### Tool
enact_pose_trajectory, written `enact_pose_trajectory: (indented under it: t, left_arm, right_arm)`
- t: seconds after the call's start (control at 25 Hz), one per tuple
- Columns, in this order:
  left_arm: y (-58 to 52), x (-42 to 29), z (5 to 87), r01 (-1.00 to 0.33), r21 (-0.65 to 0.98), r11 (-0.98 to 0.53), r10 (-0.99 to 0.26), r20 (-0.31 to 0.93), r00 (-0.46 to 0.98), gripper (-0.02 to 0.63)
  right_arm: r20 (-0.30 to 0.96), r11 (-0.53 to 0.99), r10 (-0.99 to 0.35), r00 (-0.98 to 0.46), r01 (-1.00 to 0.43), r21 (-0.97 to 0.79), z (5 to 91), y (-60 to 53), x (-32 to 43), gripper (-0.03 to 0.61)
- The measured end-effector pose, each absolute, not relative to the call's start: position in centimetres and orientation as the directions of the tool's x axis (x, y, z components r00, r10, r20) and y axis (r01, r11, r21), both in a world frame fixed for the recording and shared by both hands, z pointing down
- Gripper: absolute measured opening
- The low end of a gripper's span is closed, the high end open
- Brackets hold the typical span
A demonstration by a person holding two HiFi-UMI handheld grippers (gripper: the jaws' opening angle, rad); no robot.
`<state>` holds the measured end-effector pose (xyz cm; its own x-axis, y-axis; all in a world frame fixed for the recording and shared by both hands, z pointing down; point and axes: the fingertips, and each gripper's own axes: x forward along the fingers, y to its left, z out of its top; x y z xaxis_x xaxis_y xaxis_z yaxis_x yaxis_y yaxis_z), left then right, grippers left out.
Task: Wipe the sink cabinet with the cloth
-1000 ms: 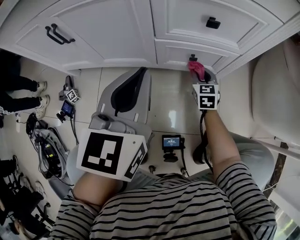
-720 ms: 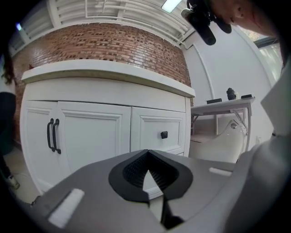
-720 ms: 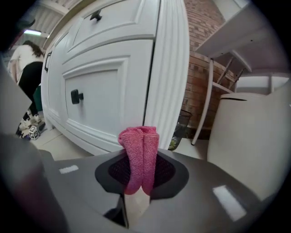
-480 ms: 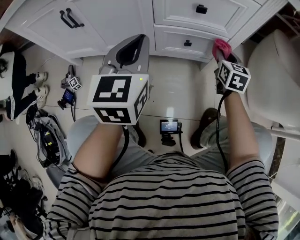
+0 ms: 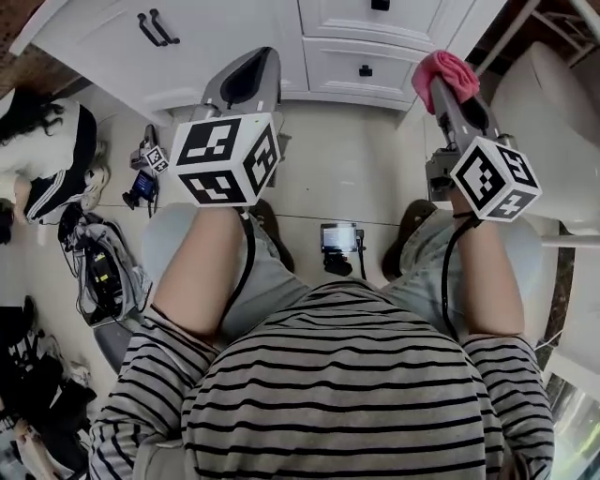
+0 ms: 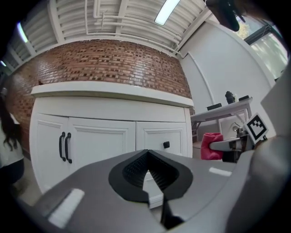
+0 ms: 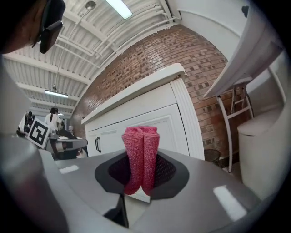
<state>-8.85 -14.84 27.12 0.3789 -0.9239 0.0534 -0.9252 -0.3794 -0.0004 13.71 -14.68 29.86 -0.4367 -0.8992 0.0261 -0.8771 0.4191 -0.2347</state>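
Note:
The white sink cabinet runs along the top of the head view, with double door handles and a black drawer knob. My right gripper is shut on a folded pink cloth, held near the cabinet's right corner and apparently clear of it. In the right gripper view the cloth stands upright between the jaws, with the cabinet behind. My left gripper is shut and holds nothing; it points at the cabinet doors. The left gripper view also shows the cloth at the right.
A white toilet-like fixture stands at the right. Bags and cables and a seated person fill the floor at the left. A small screen device lies on the tiles between my knees. A white table stands beside the cabinet.
The right gripper with the cloth has left the lower drawer front and moved right and up. The left gripper has risen and now points at the cabinet. The view has shifted back.

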Motion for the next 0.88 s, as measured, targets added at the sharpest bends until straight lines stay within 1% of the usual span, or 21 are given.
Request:
enact_pose_trajectory:
  t: [0.08, 0.28, 0.52, 0.88]
  left_arm:
    - [-15.0, -8.9, 28.6, -0.93, 0.02, -0.368, -0.927, 0.076, 0.368, -0.008]
    - [-14.6, -7.7, 30.8, -0.927, -0.014, -0.376, -0.921, 0.115, 0.372, -0.008]
    - [-14.8, -6.9, 30.6, -0.919, -0.02, -0.393, -0.916, 0.103, 0.389, -0.006]
    - [-14.6, -6.6, 30.7, -0.915, -0.012, -0.404, -0.91, 0.109, 0.4, -0.008]
  right_arm:
    - [0.039, 0.433, -0.891, -0.452, -0.874, -0.22, 30.7, -14.3, 13.2, 0.091]
    - [0.074, 0.416, -0.895, -0.44, -0.883, -0.218, 32.3, -14.2, 13.4, 0.091]
    - [0.046, 0.416, -0.9, -0.434, -0.884, -0.212, 31.1, -14.6, 12.9, 0.091]
    - [0.067, 0.4, -0.907, -0.417, -0.899, -0.18, 31.9, -14.3, 12.9, 0.091]
